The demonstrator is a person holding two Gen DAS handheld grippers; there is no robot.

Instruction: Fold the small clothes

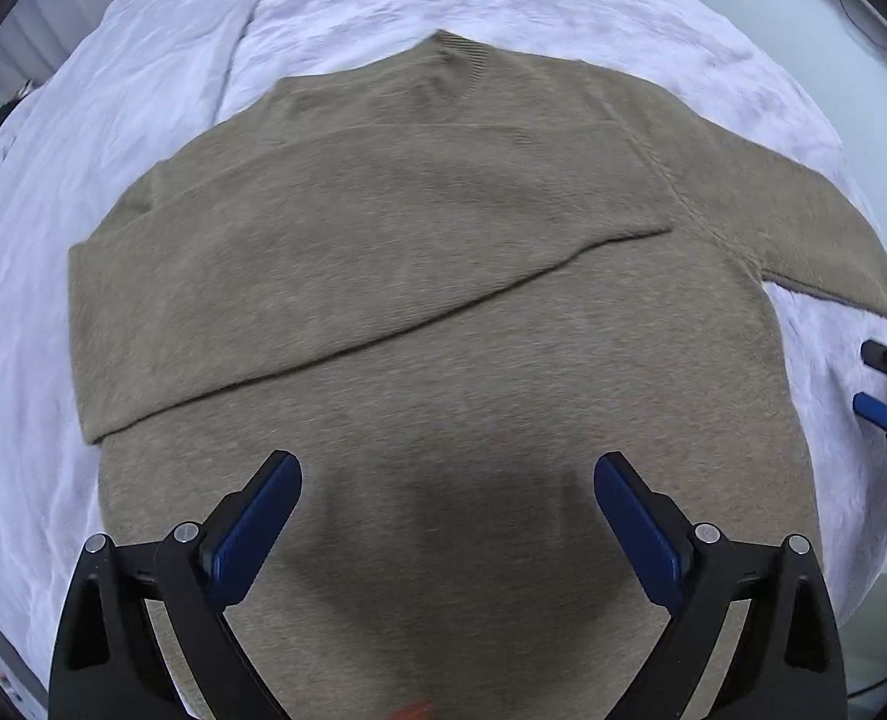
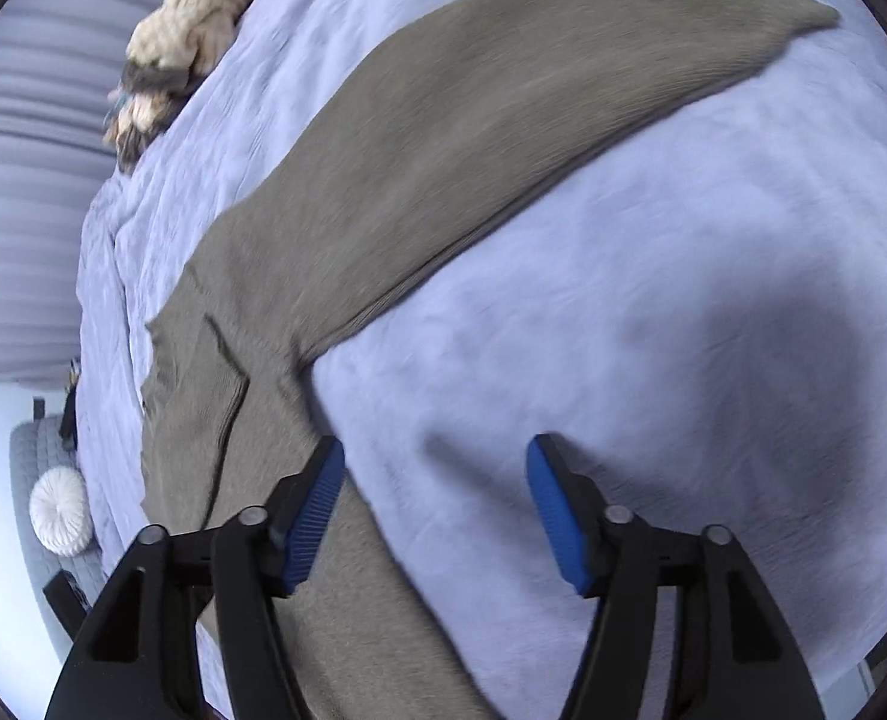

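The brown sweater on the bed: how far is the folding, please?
Done: one sleeve of the brown sweater is folded across the body. In hand: nothing; the left gripper is open over the body, and the right gripper is open beside the other sleeve, which is spread out on the lavender bedcover. Left: fold that sleeve in, then fold the body.

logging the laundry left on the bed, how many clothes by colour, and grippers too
olive-brown sweater: 1
cream knit garment, bunched at the far edge of the bed cover: 1
grippers, both with open fingers: 2, left gripper, right gripper
total: 4
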